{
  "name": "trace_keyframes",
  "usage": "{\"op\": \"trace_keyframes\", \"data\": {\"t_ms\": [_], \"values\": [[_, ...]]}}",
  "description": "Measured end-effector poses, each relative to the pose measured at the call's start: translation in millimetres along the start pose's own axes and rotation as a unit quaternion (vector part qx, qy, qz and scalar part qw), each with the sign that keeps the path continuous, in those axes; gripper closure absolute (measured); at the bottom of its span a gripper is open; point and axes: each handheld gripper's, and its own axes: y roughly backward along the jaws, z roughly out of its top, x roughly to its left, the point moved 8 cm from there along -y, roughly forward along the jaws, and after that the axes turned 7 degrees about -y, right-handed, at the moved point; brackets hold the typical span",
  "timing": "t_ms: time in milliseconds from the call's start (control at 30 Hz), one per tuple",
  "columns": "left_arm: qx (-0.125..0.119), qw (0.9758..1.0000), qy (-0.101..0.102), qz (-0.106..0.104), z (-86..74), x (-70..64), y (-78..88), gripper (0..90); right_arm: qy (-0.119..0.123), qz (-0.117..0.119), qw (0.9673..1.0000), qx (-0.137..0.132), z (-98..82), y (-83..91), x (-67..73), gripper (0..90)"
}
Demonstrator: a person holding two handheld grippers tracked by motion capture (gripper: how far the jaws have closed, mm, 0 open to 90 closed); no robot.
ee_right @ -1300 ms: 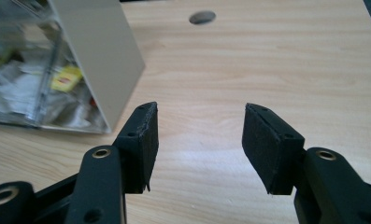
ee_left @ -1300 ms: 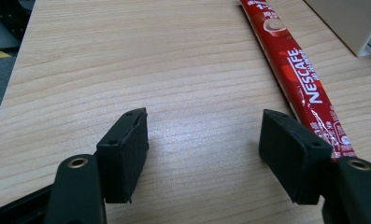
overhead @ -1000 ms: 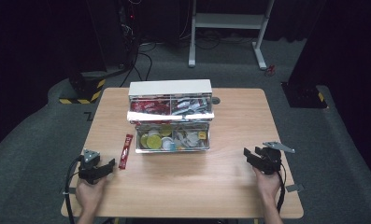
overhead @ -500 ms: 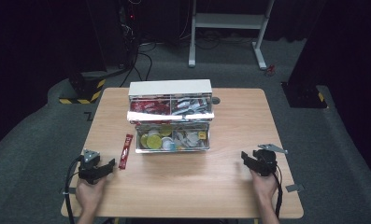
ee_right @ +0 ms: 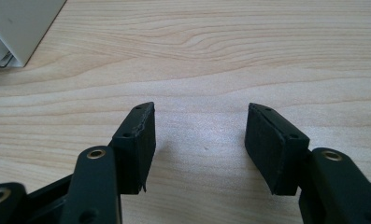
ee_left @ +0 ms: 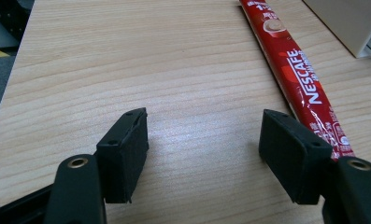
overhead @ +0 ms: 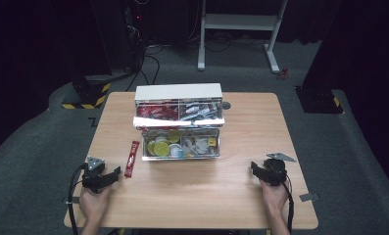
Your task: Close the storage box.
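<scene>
Sitting across the middle of the wooden table [overhead: 241,205] is the tiered organiser box [overhead: 178,122], its white top tray slid back so the red packets above and the round pods and small sachets below lie exposed. Nothing about it has shifted against the earlier high views, and the red Nescafé stick [overhead: 132,158] lies loose on the wood just left of the box's lower tray, where it lay before

The change is on the right side. The right gripper [overhead: 257,169] sat a little higher and farther out a second ago; it has since sunk toward the tabletop and come slightly inward. Its jaws have just been opening, and its own view shows them parted with only bare wood grain between the pads, a corner of the box at the upper left

The left gripper [overhead: 114,172] has kept its place near the table's front left. Its jaws stand apart and hold nothing, while the stick runs just beside the right-hand pad [ee_left: 293,161] in its own view, apparently not gripped

My reading: both tools are readied and empty, the stick is the nearest loose item, and picking it up to file in the box has not yet begun
</scene>
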Motion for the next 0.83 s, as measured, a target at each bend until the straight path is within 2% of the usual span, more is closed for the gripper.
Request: {"op": "trace_keyframes", "data": {"t_ms": [167,200,233,300,333,833], "values": [[0.000,1.0000,0.001,-0.001,0.0,0.1,0.1,33.5,0.028,-0.018,0.9994,-0.010,-1.5,-2.5,2.2,40.8],[0.000,1.0000,0.001,-0.001,-0.1,0.1,0.1,33.5,0.037,-0.025,0.9989,-0.017,-1.9,-3.4,2.0,40.2],[0.000,1.0000,0.001,-0.001,0.0,0.0,0.1,33.4,0.048,-0.041,0.9979,-0.015,-2.3,-4.0,2.1,37.6],[0.000,1.0000,0.000,0.000,-0.1,-0.2,0.1,33.3,0.048,-0.046,0.9977,-0.016,-2.1,-4.4,2.5,35.9],[0.001,1.0000,-0.002,0.001,-0.2,-0.4,0.1,33.0,0.042,-0.047,0.9979,-0.015,-1.8,-5.0,0.9,32.2],[0.002,1.0000,-0.004,0.002,-0.3,-0.4,0.1,32.9,0.044,-0.045,0.9980,-0.011,-2.9,-4.8,2.1,29.2]]}}
